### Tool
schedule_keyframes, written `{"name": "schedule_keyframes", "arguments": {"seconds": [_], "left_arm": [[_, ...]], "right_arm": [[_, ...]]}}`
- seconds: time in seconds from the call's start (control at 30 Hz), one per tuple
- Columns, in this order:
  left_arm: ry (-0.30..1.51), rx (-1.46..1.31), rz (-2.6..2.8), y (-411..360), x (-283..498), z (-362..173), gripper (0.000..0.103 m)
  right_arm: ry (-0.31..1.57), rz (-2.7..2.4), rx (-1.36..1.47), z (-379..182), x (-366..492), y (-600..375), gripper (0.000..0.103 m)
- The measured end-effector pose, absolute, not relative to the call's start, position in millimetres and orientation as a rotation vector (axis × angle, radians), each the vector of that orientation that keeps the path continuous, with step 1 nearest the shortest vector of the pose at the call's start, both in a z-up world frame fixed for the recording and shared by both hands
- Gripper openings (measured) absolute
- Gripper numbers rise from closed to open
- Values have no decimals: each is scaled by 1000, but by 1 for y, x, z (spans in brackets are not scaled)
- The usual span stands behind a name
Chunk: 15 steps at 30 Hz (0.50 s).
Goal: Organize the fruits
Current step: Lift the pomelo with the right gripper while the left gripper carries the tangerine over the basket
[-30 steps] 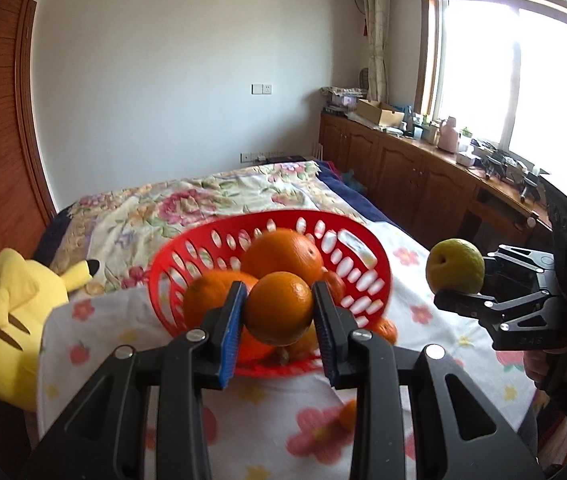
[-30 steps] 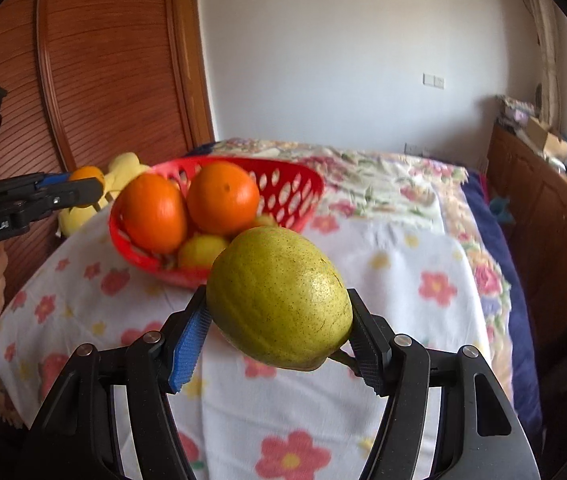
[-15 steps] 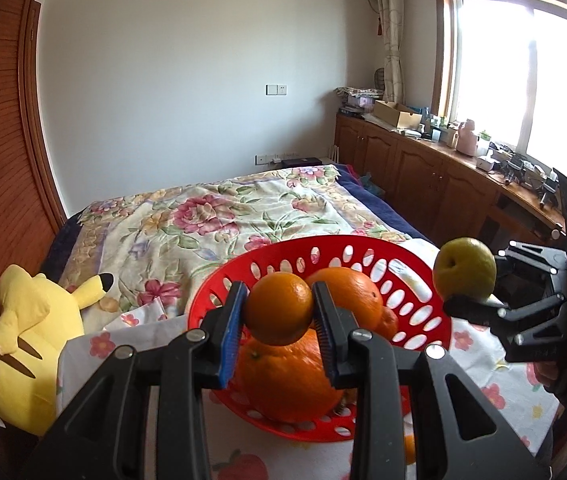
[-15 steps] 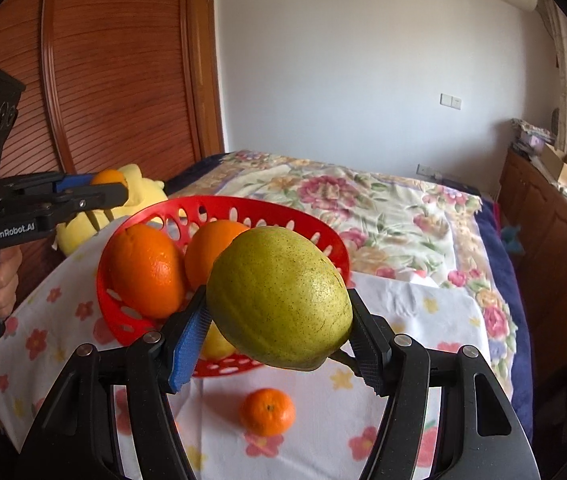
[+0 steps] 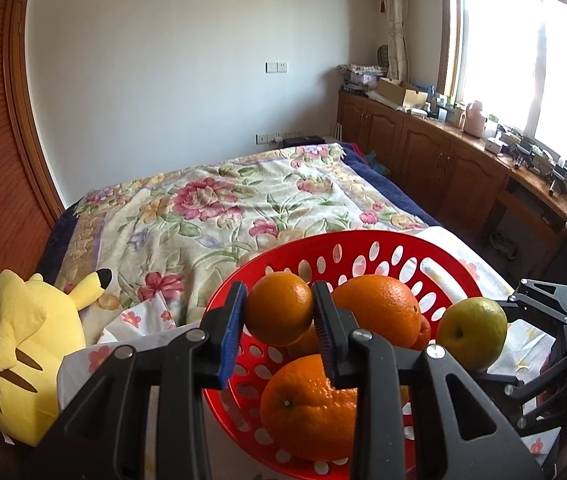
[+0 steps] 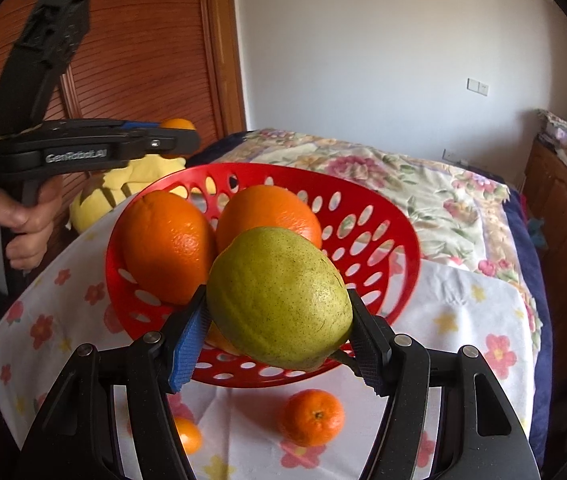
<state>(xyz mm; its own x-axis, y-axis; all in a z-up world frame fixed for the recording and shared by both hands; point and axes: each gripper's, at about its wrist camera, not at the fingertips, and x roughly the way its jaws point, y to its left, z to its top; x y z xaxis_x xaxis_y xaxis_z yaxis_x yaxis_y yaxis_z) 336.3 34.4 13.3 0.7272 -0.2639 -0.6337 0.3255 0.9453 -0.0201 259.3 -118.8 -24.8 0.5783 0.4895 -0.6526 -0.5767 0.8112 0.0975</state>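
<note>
While both grippers carry fruit above the red basket point(image 6: 399, 240), the step in hand looks like lowering each piece into it. The left gripper point(image 5: 279, 312) is clamped on a small orange point(image 5: 279, 308), held over the near-left part of the basket, above the large oranges point(image 5: 379, 312) already piled inside. The right gripper point(image 6: 279, 320) is clamped on a green pear point(image 6: 279, 300), which hangs over the basket's near rim on the right-hand side.

To do this well, I would lower one fruit at a time, so the two tools do not meet over the basket. The pile is already high; a round orange let go onto the crown of another would likely roll off and over the rim. Better to aim the small orange at a hollow between the big ones and the basket wall, bring it down until it touches, and only then ease the jaws apart. The pear is heavier and lopsided, so it should go into the open part toward the far right wall, set down and not dropped.

The basket stands on a flowered cloth point(image 6: 479, 308) near its far edge, and the cloth could slip if the basket is pushed. Two small mandarins point(image 6: 312, 417) lie on the cloth toward its near edge, not yet gathered.
</note>
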Motion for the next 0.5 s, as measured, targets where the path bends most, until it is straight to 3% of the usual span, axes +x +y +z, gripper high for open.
{"name": "schedule_keyframes", "arguments": {"seconds": [0.5], "left_arm": [[748, 107, -325, 26, 344, -2, 32]], "right_arm": [[718, 666, -138, -28, 255, -102, 67]]}}
